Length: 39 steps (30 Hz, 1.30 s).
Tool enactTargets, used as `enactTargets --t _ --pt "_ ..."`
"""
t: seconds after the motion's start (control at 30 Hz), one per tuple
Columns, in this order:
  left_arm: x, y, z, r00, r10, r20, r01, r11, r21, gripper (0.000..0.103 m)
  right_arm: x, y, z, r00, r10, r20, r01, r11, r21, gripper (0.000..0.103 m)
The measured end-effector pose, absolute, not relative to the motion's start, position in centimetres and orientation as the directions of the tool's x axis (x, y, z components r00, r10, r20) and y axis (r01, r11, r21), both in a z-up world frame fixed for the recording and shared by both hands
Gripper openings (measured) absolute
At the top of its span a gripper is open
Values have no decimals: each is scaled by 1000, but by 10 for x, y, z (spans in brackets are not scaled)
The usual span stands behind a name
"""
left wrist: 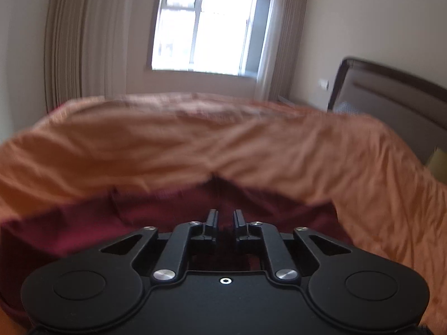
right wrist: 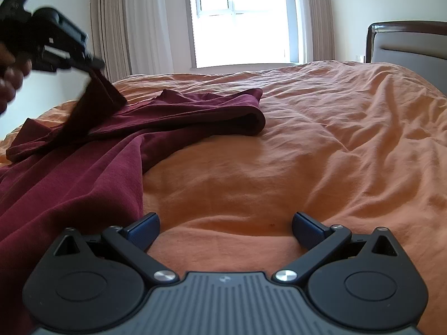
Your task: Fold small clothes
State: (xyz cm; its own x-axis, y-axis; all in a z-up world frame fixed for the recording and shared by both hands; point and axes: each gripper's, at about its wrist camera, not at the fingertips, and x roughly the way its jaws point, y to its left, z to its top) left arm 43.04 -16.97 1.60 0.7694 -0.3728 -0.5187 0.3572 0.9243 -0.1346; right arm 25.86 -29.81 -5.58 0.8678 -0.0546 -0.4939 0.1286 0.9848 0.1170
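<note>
- Two hand-held grippers are at work over a bed covered with a rumpled orange sheet.
- The left hand-held gripper has its black fingers drawn close together, with only a narrow gap showing between them in its own view.
- In the right wrist view, the same left hand-held gripper appears raised at the upper left, pinching a corner of the maroon garment and lifting that part off the sheet.
- A person's hand grips the handle of that tool at the left edge of the picture; it is blurred.
- The right hand-held gripper is spread wide, its blue-padded fingers well apart and holding nothing, low over bare orange sheet.
- The maroon garment lies on the left side of the bed, one part stretched towards the middle with a rolled, folded edge, the rest spread wide beside the right gripper's left finger.
- In the left wrist view, the maroon cloth sits just under and ahead of the fingers.
- Behind the bed stand a bright window, pale curtains and a dark headboard.
</note>
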Motion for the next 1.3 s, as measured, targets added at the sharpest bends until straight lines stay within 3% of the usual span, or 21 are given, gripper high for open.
enactTargets --t 0.07,0.27,0.33,0.43,0.67,0.8,0.97,1.07,1.2,1.3 --pt "423 -167 17 751 -380 -541 359 921 -148 23 259 -297 -56 867 -56 -494 129 985 115 103" --pt "408 -156 35 744 -395 -539 358 917 -179 66 259 -296 -57 869 -60 -490 131 985 111 103" --pt "403 -147 38 751 -405 -522 357 913 -196 87 259 -296 -57 870 -61 -490 131 985 111 103" --pt "393 -132 42 777 -400 -487 352 916 -192 97 257 -296 -57 872 -62 -486 132 985 110 103" --pt "358 -73 41 816 -304 -491 223 950 -218 102 257 -294 -53 865 -65 -497 134 986 103 103" --pt "334 -21 32 831 -198 -520 89 970 -227 102 258 -293 -35 856 -67 -512 127 988 83 103" --pt "324 40 17 813 -43 -581 -76 981 -179 102 264 -281 3 883 -60 -466 58 998 -20 103" --pt "326 74 9 805 -25 -593 -151 958 -245 102 278 -276 29 889 68 -452 -43 997 66 103" --pt "330 100 2 820 -55 -569 -192 911 -365 101 320 -270 38 815 349 -462 -202 919 338 102" --pt "336 105 1 824 -80 -560 -202 883 -423 100 359 -257 31 747 468 -472 -213 841 498 91"
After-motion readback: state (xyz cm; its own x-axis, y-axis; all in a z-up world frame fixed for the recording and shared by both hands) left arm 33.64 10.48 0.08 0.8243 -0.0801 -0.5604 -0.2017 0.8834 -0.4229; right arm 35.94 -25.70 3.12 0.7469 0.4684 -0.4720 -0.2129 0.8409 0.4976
